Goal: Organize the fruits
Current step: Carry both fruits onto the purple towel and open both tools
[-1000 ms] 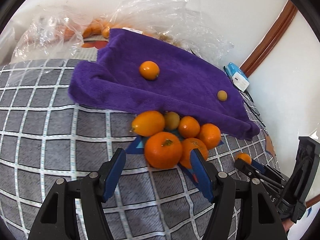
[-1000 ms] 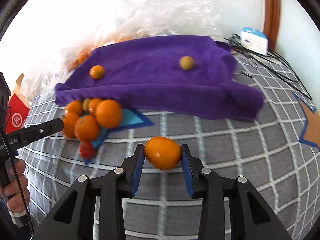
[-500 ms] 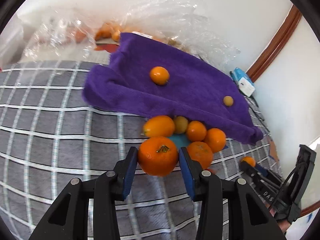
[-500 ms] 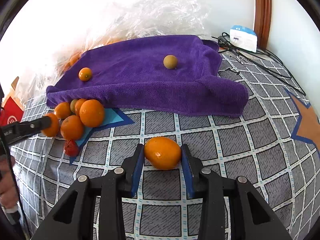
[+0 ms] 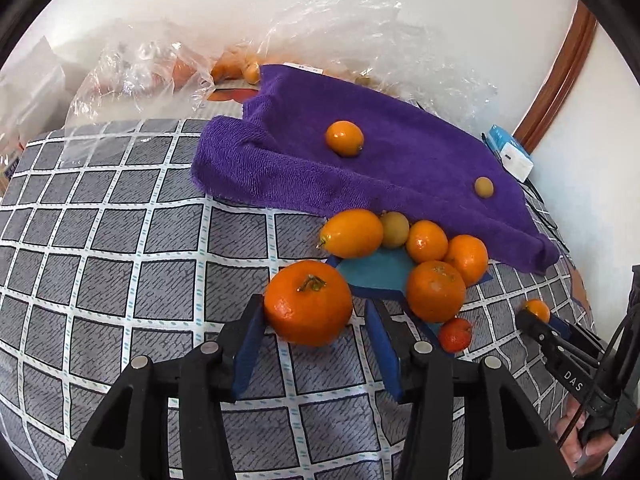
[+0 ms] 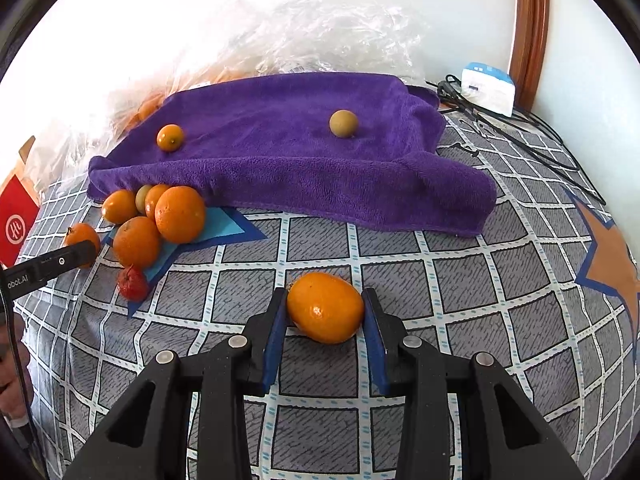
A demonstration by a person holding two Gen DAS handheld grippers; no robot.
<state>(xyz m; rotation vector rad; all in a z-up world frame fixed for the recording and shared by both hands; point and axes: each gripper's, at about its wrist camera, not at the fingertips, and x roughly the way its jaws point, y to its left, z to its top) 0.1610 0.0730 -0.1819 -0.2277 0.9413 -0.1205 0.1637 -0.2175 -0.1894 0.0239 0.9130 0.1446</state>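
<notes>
The left gripper has been reopening slightly around a pulled-out tangerine, right pad clear; right gripper is clamping an orange at six o'clock.

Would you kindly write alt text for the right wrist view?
The right gripper grips an orange over a grey checked cloth. Behind it lies a purple towel with two small fruits on top, and a pile of oranges sits at the towel's left edge.
</notes>
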